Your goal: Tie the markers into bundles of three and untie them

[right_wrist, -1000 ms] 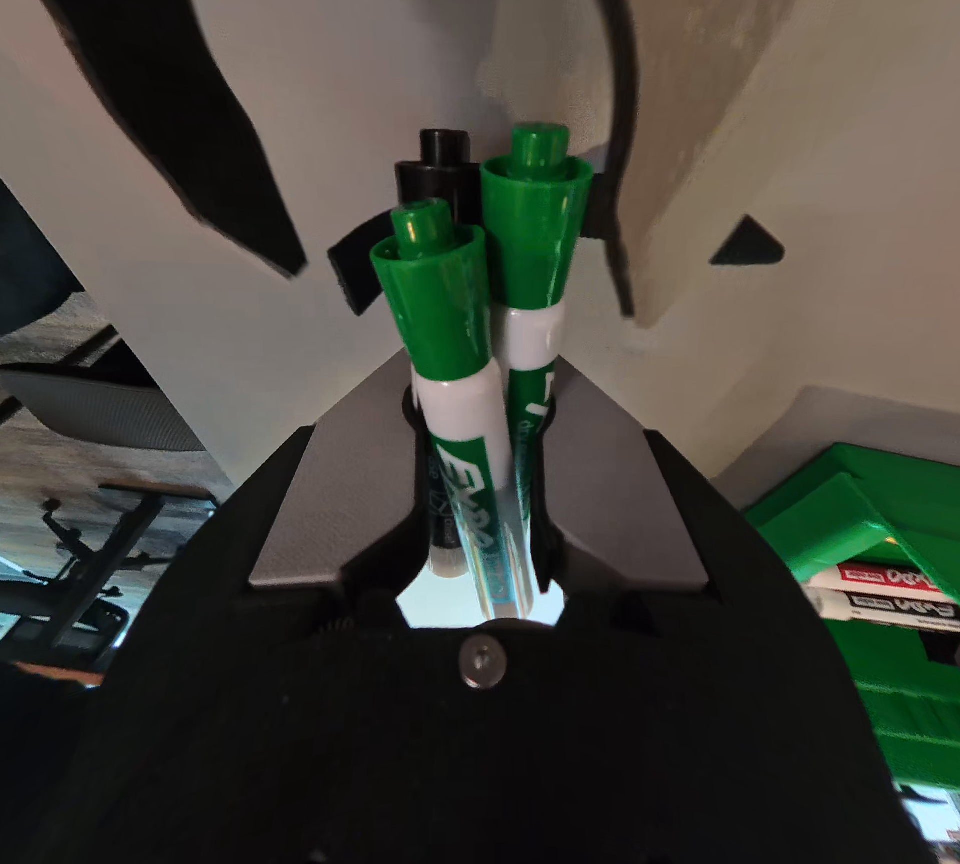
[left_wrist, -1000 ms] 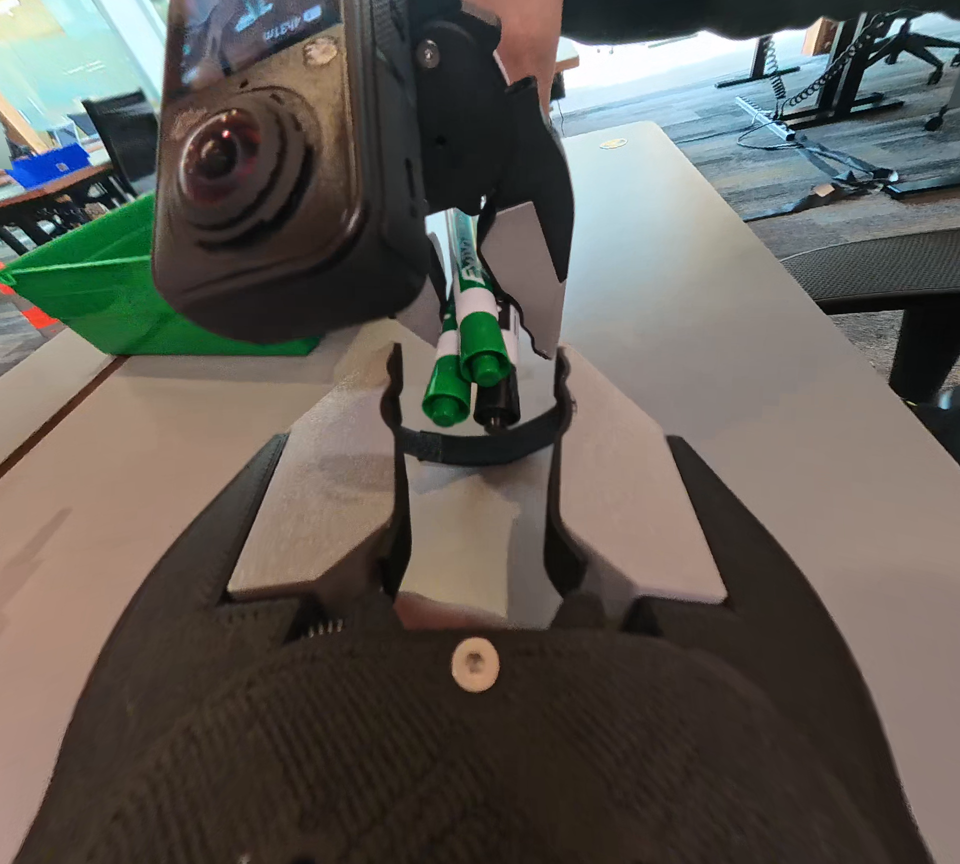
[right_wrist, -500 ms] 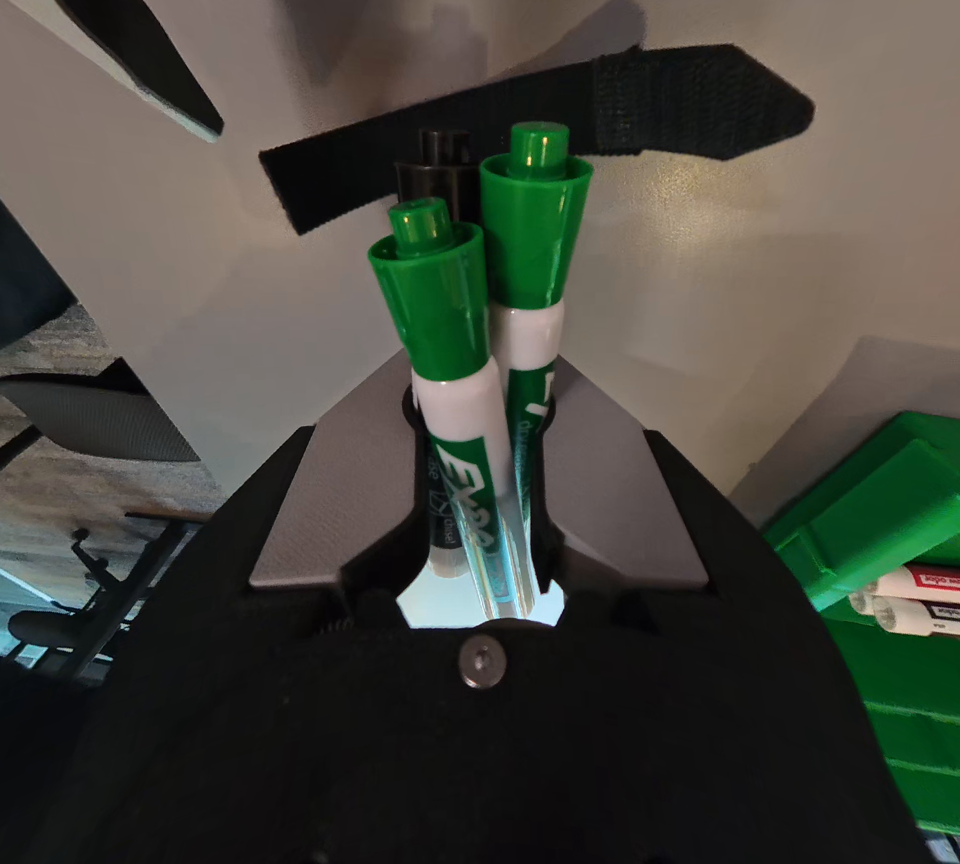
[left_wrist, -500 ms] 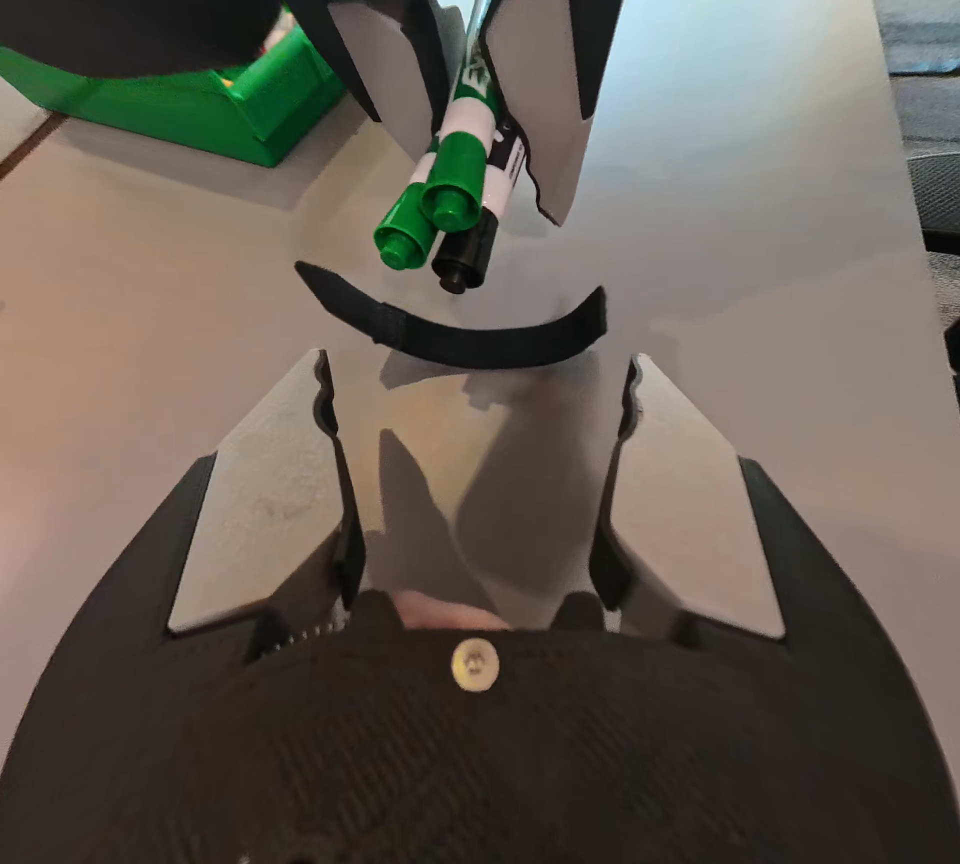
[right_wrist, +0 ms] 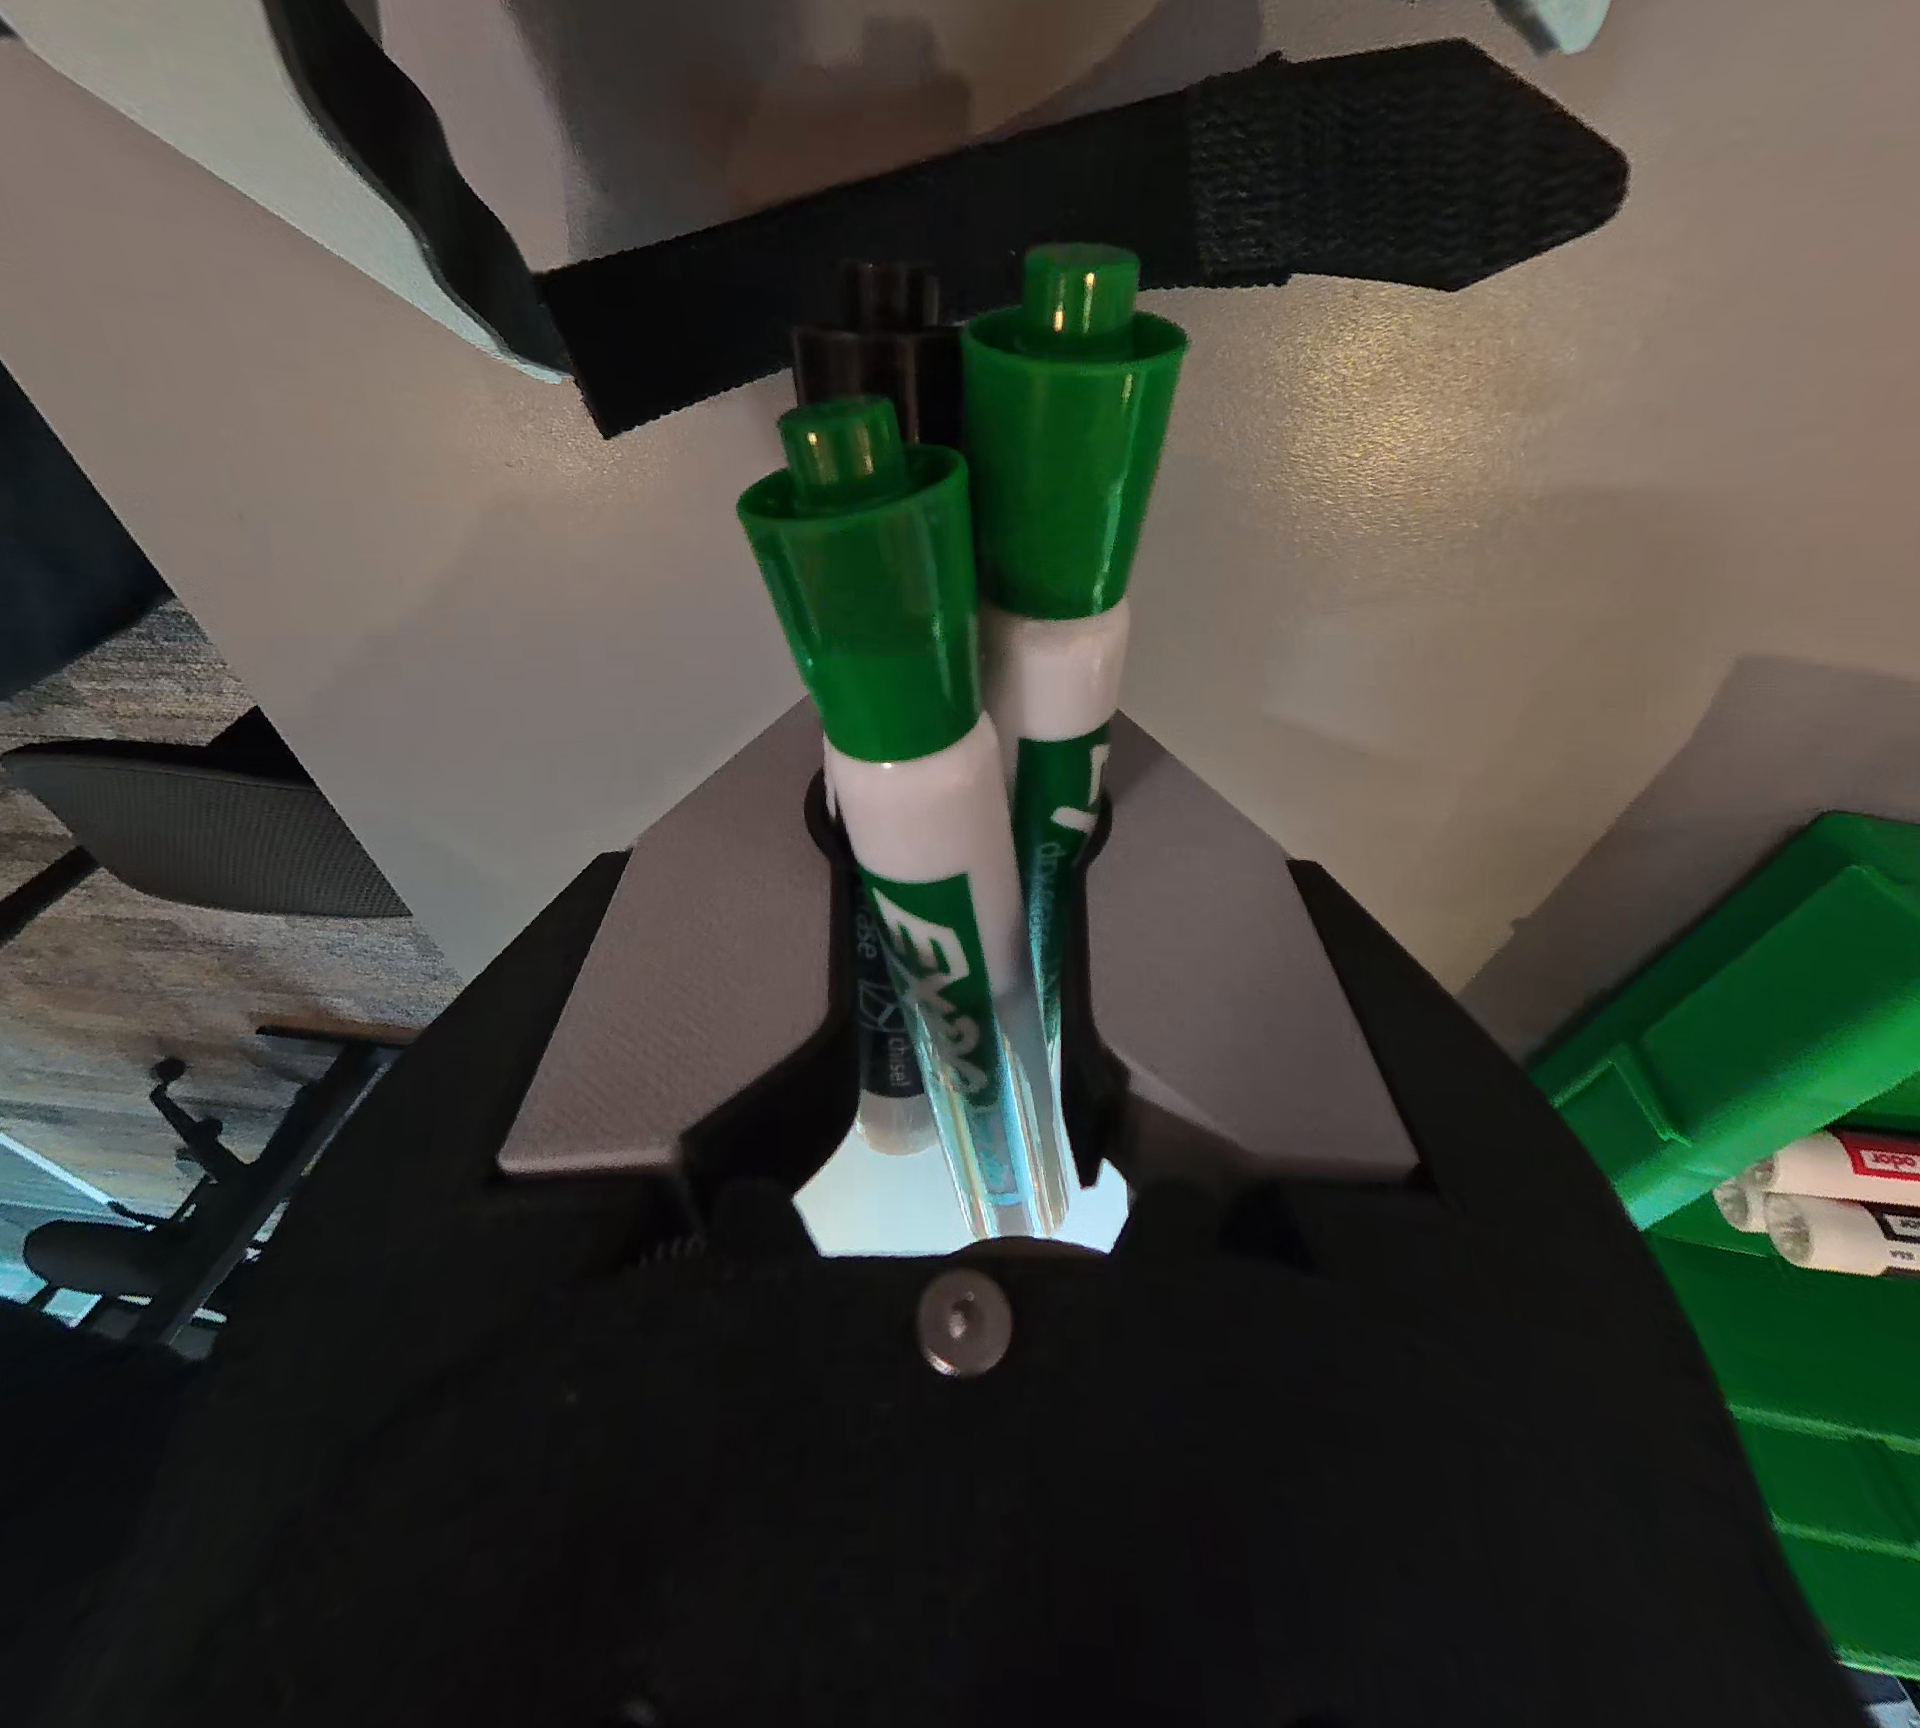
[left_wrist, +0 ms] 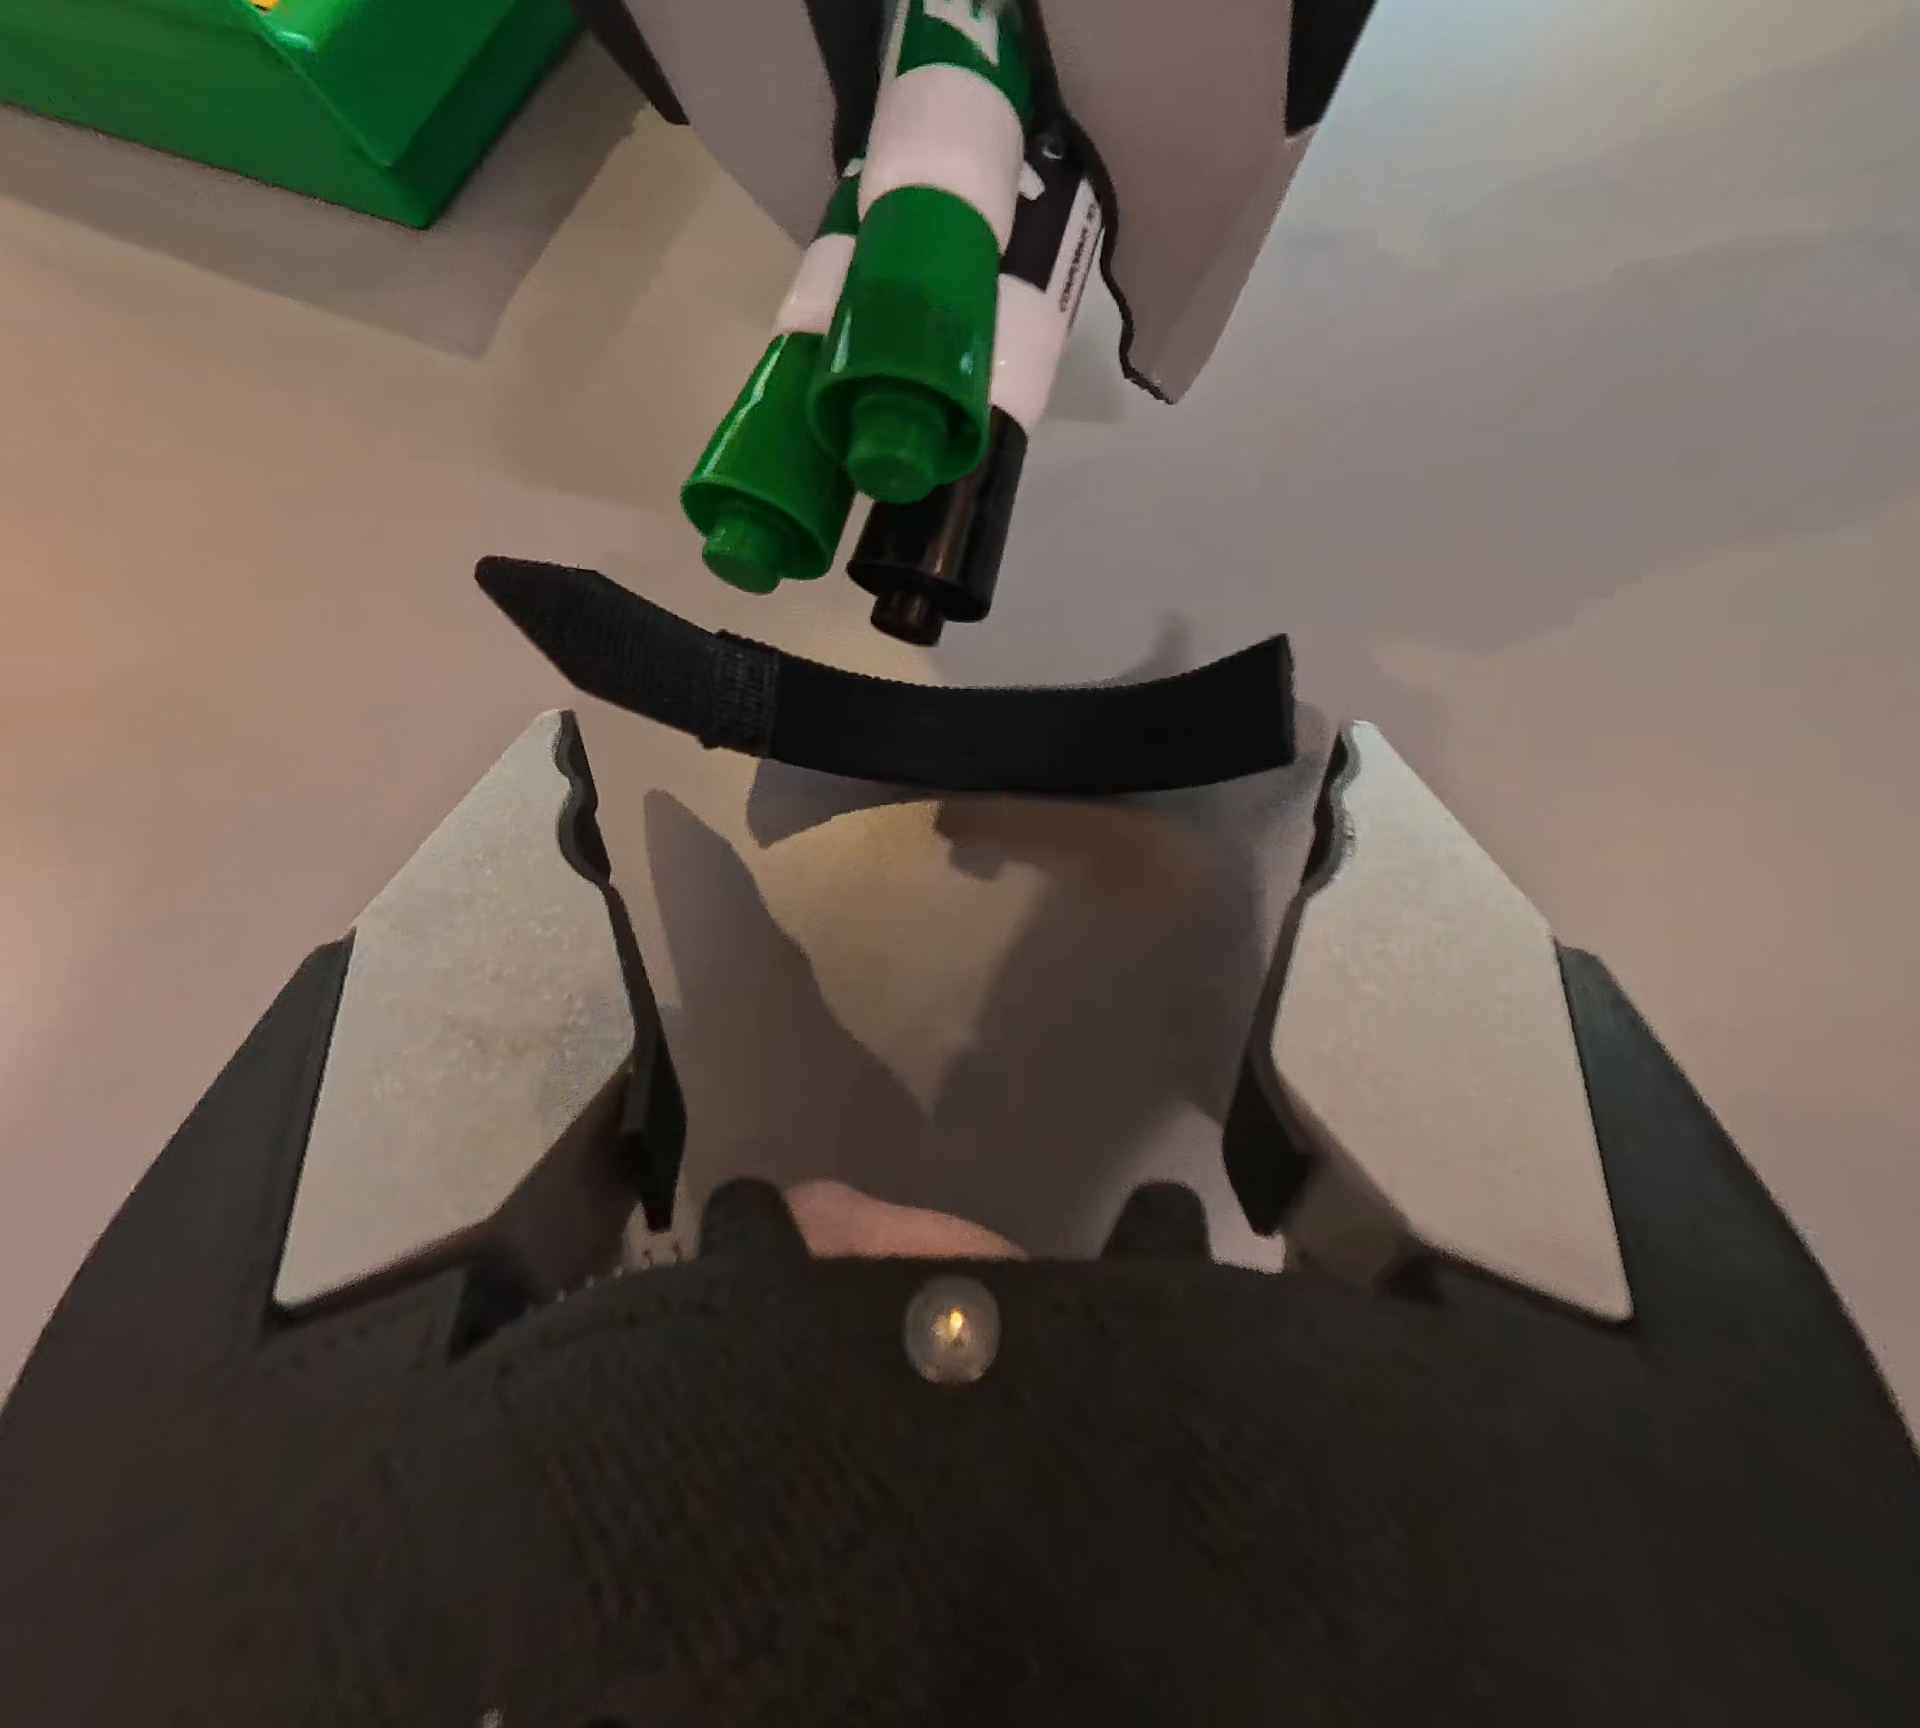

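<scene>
1. My right gripper [right_wrist: 961,831] is clamped on 3 whiteboard markers [right_wrist: 914,639]: 2 with green caps and white barrels, 1 with a black cap. The pads press the barrels from both sides.
2. My left gripper [left_wrist: 956,743] stands wide open and holds nothing. Its fingertips [left_wrist: 566,743] flank the open space in front of the strap.
3. The black hook-and-loop fabric strap [left_wrist: 935,722] lies unwrapped on the pale grey tabletop [left_wrist: 1558,431], just beyond my left fingertips and just under the marker caps. I judge the bundle to be untied at this point.
4. Marker axis: the long axis runs along my right fingers, caps forward, pointing down toward the strap and my left gripper. The 3 caps are staggered, not flush.
5. Strap axis: it lies crosswise to the markers, curved, with the pointed end off my left gripper's left fingertip.
6. Risk: with no strap binding them, the 3 barrels could slide against each other, and the black one, tucked behind the green pair, may slip out if my right grip eases.
7. Risk: the strap lies flat and thin; my left fingertips could scrape the table and miss it.
8. A green plastic bin [left_wrist: 260,68] holding more markers sits beyond my left gripper, to its left.
</scene>
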